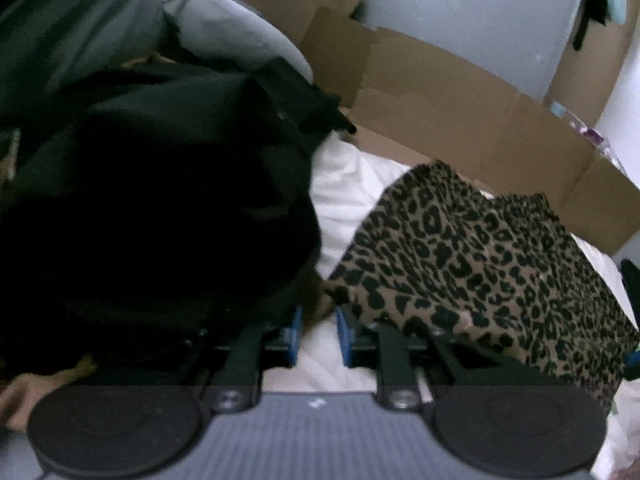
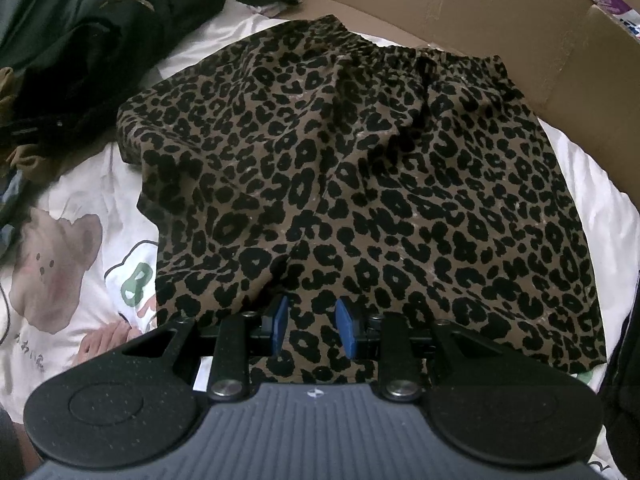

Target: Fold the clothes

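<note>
Blue pads of the left hand-held gripper (image 1: pixel 318 338) stand parted over the white bedsheet (image 1: pixel 344 196), gripping nothing; the corner of the leopard-print shorts (image 1: pixel 472 256) lies just right of them, a heap of dark clothes (image 1: pixel 160 200) to the left, a cardboard box (image 1: pixel 460 108) behind.

Seen from the right wrist, the right hand-held gripper (image 2: pixel 311 326) hovers agape over the shorts' (image 2: pixel 360 168) near hem, holding nothing. They lie flat on the bed, elastic waistband far, atop a white bear-print T-shirt (image 2: pixel 80 208). Laid out flat, they could be awaiting a fold or partway through one; any fold calls for pinching an edge cleanly, without catching the shirt beneath.
</note>
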{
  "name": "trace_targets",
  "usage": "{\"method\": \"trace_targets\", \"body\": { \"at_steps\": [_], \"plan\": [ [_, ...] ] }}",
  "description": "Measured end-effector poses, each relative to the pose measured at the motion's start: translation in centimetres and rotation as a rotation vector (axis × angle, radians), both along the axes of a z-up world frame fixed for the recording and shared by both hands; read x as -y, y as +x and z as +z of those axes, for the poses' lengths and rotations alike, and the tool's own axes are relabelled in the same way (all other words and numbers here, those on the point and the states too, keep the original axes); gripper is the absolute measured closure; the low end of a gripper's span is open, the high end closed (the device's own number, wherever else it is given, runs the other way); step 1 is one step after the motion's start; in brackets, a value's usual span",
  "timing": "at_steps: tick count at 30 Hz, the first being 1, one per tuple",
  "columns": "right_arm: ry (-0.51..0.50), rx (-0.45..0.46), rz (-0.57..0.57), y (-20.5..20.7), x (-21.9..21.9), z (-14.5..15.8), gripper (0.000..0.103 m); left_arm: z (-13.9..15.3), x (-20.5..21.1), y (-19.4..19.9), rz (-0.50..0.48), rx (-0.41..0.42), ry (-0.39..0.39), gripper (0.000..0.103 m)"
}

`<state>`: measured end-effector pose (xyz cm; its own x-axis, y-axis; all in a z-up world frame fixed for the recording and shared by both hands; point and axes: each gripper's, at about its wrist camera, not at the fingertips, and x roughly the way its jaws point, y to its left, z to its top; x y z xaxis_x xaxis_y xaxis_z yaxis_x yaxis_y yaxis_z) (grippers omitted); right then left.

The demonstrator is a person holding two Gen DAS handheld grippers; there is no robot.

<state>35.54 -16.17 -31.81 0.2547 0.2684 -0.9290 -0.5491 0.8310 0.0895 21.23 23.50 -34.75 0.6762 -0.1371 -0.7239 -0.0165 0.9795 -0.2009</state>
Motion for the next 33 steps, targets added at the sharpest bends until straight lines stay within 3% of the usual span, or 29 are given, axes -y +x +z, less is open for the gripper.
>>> {"method": "trace_targets", "body": {
  "at_steps": [3,10,13,26,28,33],
  "plan": [
    [0.000,-0.003,-0.004,0.0,0.1,-0.1,0.069,-1.3,0.5,0.8,-0.016,-0.009,-0.003,0.066],
    [0.000,-0.008,-0.011,0.0,0.3,-0.4,0.068,-3.7,1.6,2.9,-0.037,-0.029,0.029,0.061],
    [0.000,-0.010,-0.015,-0.1,0.4,-0.6,0.067,-4.1,2.1,3.7,-0.047,-0.019,0.035,0.053],
    [0.016,-0.032,-0.022,0.1,0.5,-1.4,0.066,-5.8,4.2,6.3,-0.111,0.019,0.030,0.050],
    [0.031,-0.043,-0.019,0.0,0.2,-1.6,0.066,-5.7,4.2,6.2,-0.117,0.015,0.027,0.052],
    [0.072,-0.074,-0.012,-0.2,-0.5,-2.1,0.066,-5.4,3.3,6.0,-0.130,-0.027,-0.045,0.079]
  ]
}}
